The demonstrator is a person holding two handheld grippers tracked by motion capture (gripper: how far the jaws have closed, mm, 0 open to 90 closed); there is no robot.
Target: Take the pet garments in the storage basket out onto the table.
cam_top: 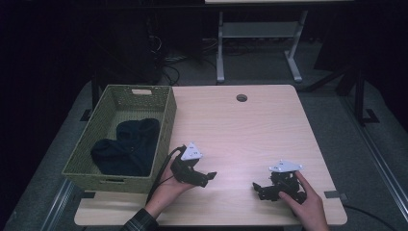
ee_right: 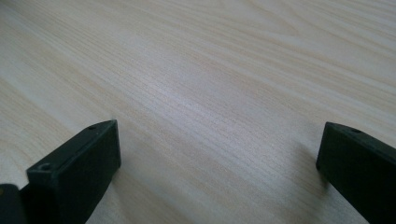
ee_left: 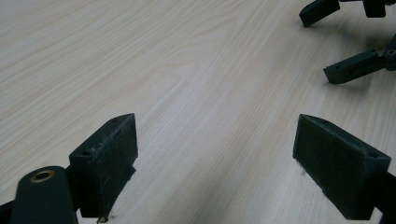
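Both hands hold grippers low, apparently resting: left gripper (cam_top: 208, 176) and right gripper (cam_top: 259, 188), jaws spread wide, facing each other.

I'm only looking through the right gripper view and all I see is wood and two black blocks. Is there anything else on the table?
Observer: Yes. A green woven basket sits on the table's left side.
Operator: Is something inside it?
Observer: Dark blue cloth lies bunched in the bottom.
Operator: Where's the other gripper?
Observer: The left gripper is beside the basket, pointing toward the right gripper.
Operator: Is it holding something?
Observer: No. In the left gripper view its jaws stand wide apart over bare wood.
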